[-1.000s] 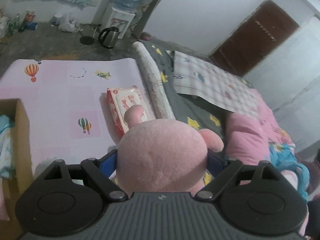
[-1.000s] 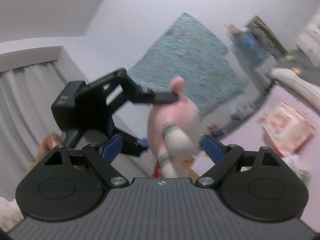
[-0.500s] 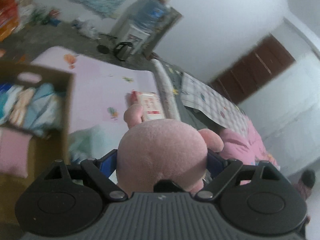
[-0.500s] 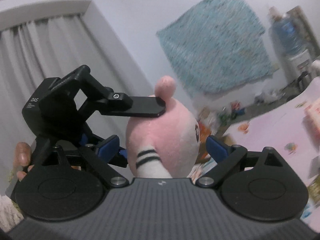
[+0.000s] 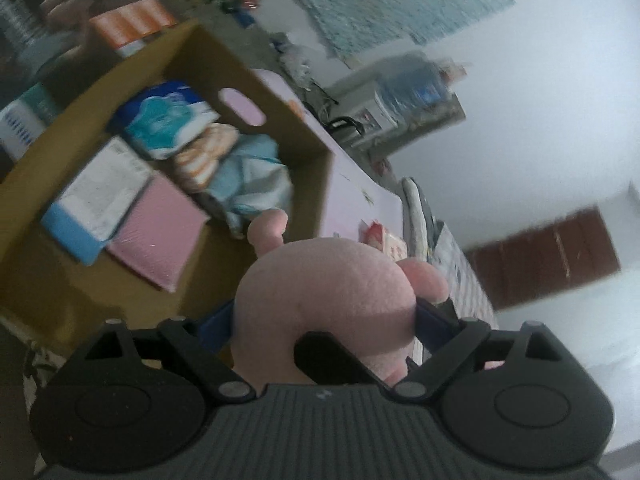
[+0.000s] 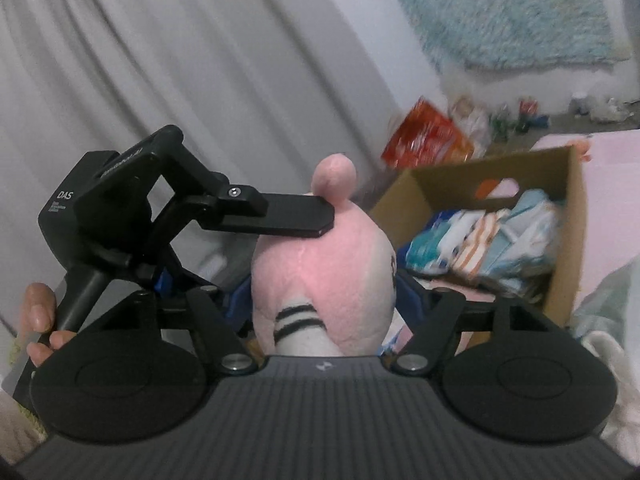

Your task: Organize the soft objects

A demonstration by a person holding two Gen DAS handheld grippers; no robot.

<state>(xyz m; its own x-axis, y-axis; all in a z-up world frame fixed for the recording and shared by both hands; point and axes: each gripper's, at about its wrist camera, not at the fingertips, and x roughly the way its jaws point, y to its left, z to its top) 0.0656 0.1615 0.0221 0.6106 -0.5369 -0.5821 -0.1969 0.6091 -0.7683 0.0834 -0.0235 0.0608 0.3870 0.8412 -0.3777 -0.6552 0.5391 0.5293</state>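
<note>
Both grippers hold one pink plush toy (image 5: 324, 300) in the air. My left gripper (image 5: 324, 316) is shut on its round body. My right gripper (image 6: 324, 292) is shut on the same toy (image 6: 324, 276), which shows a white limb with black stripes; the left gripper's black finger (image 6: 276, 216) presses on the toy's top. The open cardboard box (image 5: 308, 152) lies below and ahead, also in the right wrist view (image 6: 572, 216). It holds folded cloths, a pink pad (image 5: 156, 232) and white-blue packs.
A pink patterned mat (image 5: 360, 196) lies beyond the box, with a red-and-white wipes pack (image 5: 384, 236) on it. Grey curtains (image 6: 180, 60) hang at left. A teal rug (image 6: 512, 12) hangs on the wall. Orange packages (image 6: 428, 140) and clutter sit behind the box.
Both grippers have swung left with the pink toy. The box has come into fuller view below and ahead of the toy.
</note>
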